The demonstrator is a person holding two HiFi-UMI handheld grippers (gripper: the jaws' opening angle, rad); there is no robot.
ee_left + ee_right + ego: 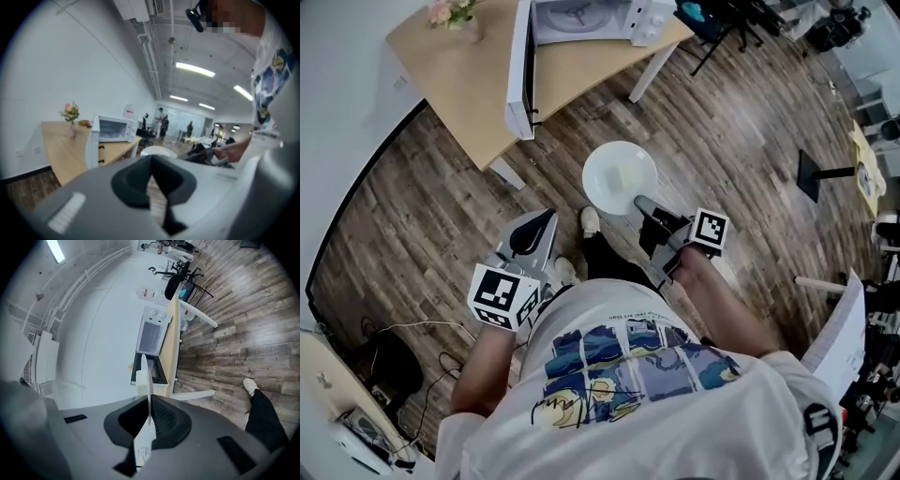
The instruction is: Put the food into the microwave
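Observation:
My right gripper [641,203] is shut on the near rim of a white plate [619,175], which carries a pale piece of food [625,174] above the wood floor. The right gripper view shows the plate [145,380] edge-on between the pads [164,416]. The white microwave [586,19] stands on a light wooden table [459,75] ahead, its door [520,80] swung open. It also shows in the left gripper view [115,129] and the right gripper view [152,336]. My left gripper [546,221] is held at the person's left side, shut and empty, its tips [151,159] together.
A vase of flowers [455,14] stands on the table's far left corner. Office chairs [722,23] crowd the floor right of the table. A black stand [816,173] is at the right, cables [394,356] lie at the left. The person's shoe [591,220] is below the plate.

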